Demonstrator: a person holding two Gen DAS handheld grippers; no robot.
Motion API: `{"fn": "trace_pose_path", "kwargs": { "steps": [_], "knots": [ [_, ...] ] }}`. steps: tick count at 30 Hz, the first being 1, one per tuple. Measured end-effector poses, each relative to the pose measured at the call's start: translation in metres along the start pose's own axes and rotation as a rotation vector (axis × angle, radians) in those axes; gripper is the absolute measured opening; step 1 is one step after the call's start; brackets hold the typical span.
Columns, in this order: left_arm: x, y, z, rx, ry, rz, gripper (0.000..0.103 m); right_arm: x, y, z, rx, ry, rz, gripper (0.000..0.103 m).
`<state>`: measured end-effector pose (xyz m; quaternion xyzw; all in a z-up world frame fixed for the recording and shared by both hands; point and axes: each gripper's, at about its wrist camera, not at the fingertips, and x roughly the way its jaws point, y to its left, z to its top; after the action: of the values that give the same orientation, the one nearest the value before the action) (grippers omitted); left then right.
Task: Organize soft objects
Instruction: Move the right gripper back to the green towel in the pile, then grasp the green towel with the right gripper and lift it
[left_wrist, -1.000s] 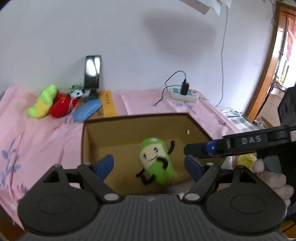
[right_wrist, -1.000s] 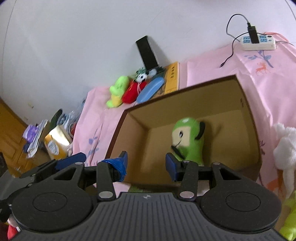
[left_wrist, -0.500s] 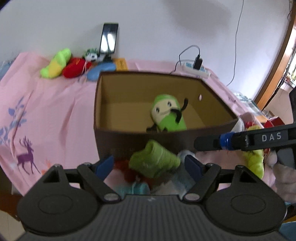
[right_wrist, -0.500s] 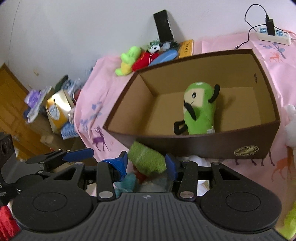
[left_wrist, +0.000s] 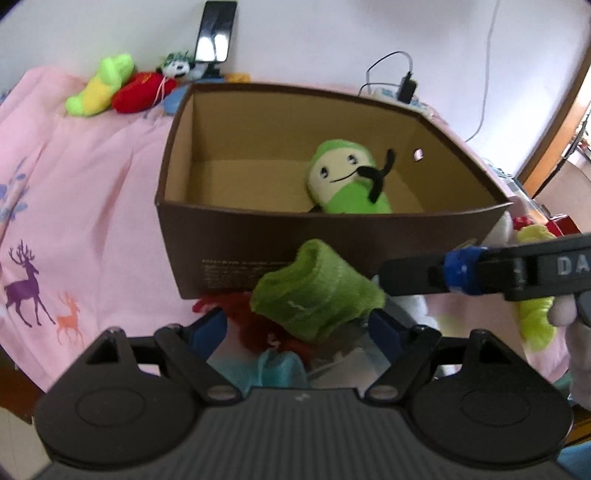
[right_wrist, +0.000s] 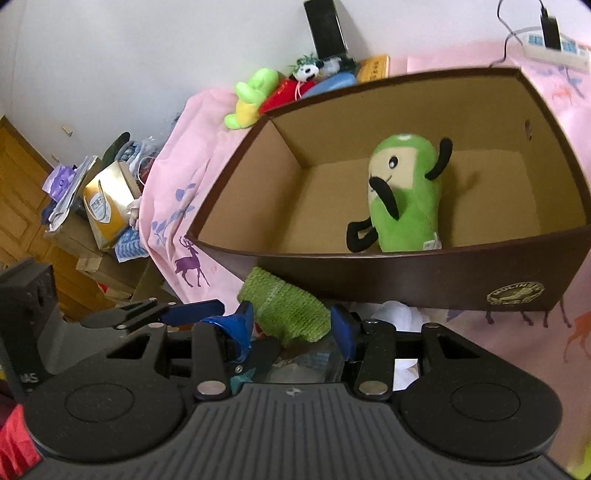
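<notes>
Left wrist view: the left gripper (left_wrist: 297, 326) hangs with its jaws set wide, pads clear of everything. Between and just beyond them lies a green knitted soft piece (left_wrist: 314, 291), on top of a heap that includes a red yarn toy (left_wrist: 255, 325) and a teal cloth (left_wrist: 277, 365). At 12 o'clock from the heap stands a brown cardboard box (left_wrist: 258, 243) on a pink deer-print sheet (left_wrist: 81, 206). A green plush character with black arms (left_wrist: 347, 184) lies inside the box toward its right side. At 11 o'clock, by the wall, sit a green-and-yellow plush (left_wrist: 99, 86), a red plush (left_wrist: 142, 96) and a small panda plush (left_wrist: 177, 68), with a phone (left_wrist: 216, 31) propped upright behind them. A power strip (left_wrist: 402, 98) lies at 1 o'clock behind the box. The right gripper's finger (left_wrist: 480, 273) crosses in from 3 o'clock, just above a yellow-green plush (left_wrist: 535, 317).

Right wrist view: the right gripper (right_wrist: 291, 326) is opening; the green knitted soft piece (right_wrist: 284, 310) sits between its blue pads, and whether they touch it cannot be told. The box (right_wrist: 406, 280) is at 12 to 1 o'clock, the green plush character (right_wrist: 404, 195) lying inside near the front wall. A white fluffy toy (right_wrist: 395, 312) is just below the box front. The left gripper (right_wrist: 173, 314) shows at 9 o'clock.
</notes>
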<state>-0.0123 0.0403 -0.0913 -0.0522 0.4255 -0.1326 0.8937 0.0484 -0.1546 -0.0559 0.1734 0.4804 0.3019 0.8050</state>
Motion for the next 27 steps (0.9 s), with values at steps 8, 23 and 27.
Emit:
{"fn": "trace_pose_path", "kwargs": {
  "steps": [8, 23, 27],
  "knots": [
    [0.015, 0.004, 0.010, -0.021, 0.004, -0.025, 0.066, 0.019, -0.012, 0.010, 0.086, 0.042, 0.052, 0.032],
    [0.011, -0.015, 0.014, 0.039, -0.039, -0.053, 0.017, 0.032, -0.011, 0.014, 0.080, 0.068, 0.123, 0.025],
    [-0.002, -0.022, 0.015, 0.054, -0.076, -0.066, 0.015, 0.020, -0.007, 0.014, 0.053, 0.027, 0.130, 0.016]
  ]
}}
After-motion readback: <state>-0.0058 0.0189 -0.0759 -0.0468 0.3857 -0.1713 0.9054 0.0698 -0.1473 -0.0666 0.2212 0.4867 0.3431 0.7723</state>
